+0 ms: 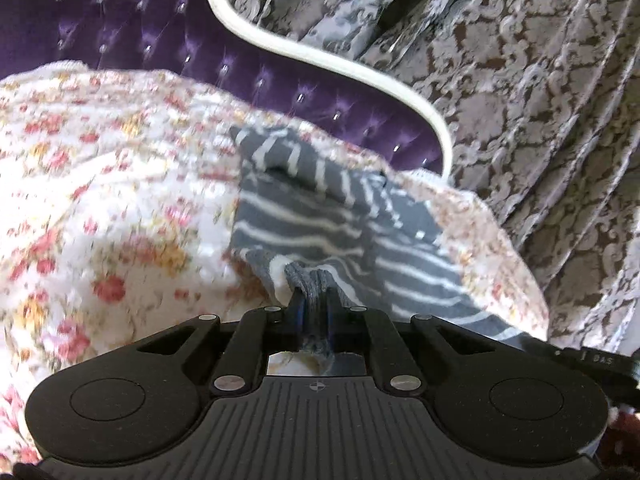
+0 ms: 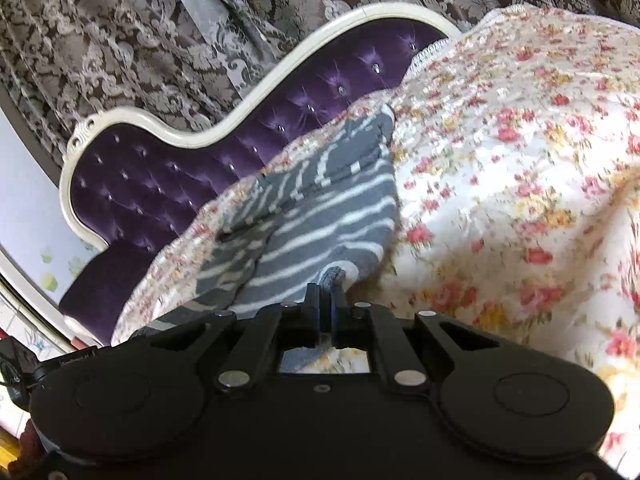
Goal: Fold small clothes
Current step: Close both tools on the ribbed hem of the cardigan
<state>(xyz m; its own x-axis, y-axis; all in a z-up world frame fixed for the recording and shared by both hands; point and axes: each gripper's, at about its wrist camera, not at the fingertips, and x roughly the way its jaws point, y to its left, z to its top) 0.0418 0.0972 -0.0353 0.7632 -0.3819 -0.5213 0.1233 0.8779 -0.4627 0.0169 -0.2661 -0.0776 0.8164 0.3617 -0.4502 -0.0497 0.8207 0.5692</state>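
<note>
The grey knitted garment with white stripes [image 1: 304, 216] is pinched at its near edge by left claw [image 1: 313, 300] and right claw [image 2: 325, 300], at 12 o'clock of each, over the flowered bedspread [image 1: 100, 200].

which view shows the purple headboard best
The right wrist view: the headboard shows as a long tufted stretch with its white frame and one curled end. The left wrist view shows only an upper strip, cut off by the picture's edge and hidden below by the floral blanket.
</note>
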